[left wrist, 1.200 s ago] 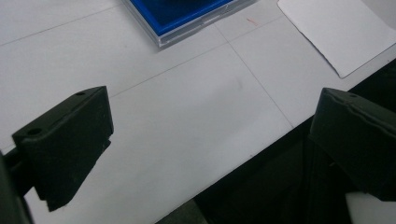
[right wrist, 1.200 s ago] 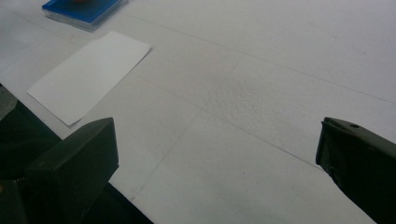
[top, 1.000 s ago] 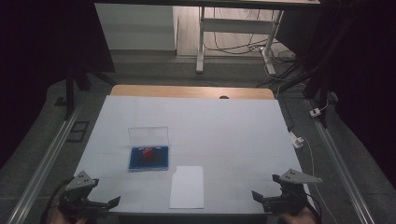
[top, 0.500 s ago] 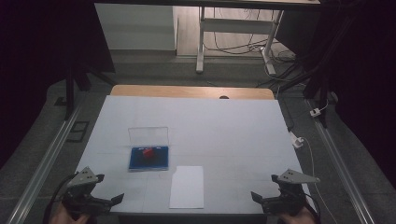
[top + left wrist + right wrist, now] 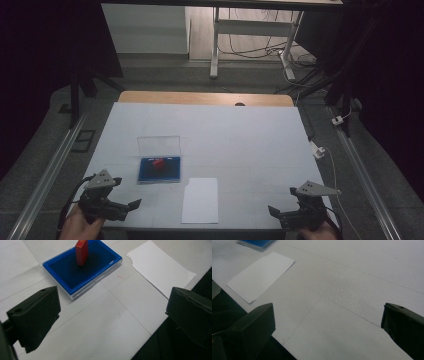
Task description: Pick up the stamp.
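Observation:
A shallow blue tray (image 5: 160, 170) (image 5: 75, 273) in a clear case lies left of the table's middle, its clear lid (image 5: 158, 145) standing open behind it. A small red block (image 5: 158, 165) (image 5: 82, 252) stands upright in the tray. A white sheet of paper (image 5: 200, 199) (image 5: 160, 266) (image 5: 259, 275) lies near the front edge, right of the tray. My left gripper (image 5: 112, 206) (image 5: 112, 315) hovers open at the front left corner, a short way from the tray. My right gripper (image 5: 290, 216) (image 5: 327, 330) is open at the front right, over bare table.
The white table top (image 5: 240, 140) ends in a wooden strip (image 5: 200, 98) at the back. Metal rails (image 5: 45, 175) run along both sides. A white plug and cable (image 5: 320, 150) lie at the right edge. A table frame and cables (image 5: 250, 45) stand on the floor beyond.
My left gripper has shifted a little to the right and forward along the front edge. The right gripper has barely moved. Tray, block and paper lie as before.

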`<state>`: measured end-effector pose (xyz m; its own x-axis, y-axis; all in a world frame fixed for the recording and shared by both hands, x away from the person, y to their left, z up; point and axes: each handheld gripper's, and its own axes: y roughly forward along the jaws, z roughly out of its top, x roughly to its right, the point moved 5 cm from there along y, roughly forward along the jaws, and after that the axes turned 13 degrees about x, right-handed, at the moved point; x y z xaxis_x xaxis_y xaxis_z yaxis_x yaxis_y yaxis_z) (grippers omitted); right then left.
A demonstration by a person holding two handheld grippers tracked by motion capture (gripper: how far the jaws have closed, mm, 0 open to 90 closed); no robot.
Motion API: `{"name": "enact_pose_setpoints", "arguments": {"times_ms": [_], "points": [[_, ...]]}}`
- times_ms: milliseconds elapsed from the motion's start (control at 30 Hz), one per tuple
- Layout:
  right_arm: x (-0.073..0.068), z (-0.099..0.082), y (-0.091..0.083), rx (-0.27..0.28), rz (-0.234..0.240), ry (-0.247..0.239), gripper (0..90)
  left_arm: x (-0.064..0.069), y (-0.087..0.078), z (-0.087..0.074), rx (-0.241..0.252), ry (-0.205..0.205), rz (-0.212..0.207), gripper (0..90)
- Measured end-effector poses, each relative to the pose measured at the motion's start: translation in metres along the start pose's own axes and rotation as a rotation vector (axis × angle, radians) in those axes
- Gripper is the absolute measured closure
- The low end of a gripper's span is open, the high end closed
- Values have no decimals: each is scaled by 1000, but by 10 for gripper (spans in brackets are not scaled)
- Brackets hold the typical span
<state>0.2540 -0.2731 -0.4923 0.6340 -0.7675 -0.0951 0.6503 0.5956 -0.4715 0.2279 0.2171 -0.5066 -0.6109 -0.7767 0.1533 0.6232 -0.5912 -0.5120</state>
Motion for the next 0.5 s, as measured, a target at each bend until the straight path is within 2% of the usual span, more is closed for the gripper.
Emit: {"name": "enact_pose_setpoints", "arguments": {"times_ms": [267, 500], "points": [[1, 0, 0, 8, -2, 10, 0, -8, 14, 9, -1, 21, 15, 0], [1, 0, 0, 6, -1, 14, 0, -17, 26, 18, -11, 21, 20, 0]]}}
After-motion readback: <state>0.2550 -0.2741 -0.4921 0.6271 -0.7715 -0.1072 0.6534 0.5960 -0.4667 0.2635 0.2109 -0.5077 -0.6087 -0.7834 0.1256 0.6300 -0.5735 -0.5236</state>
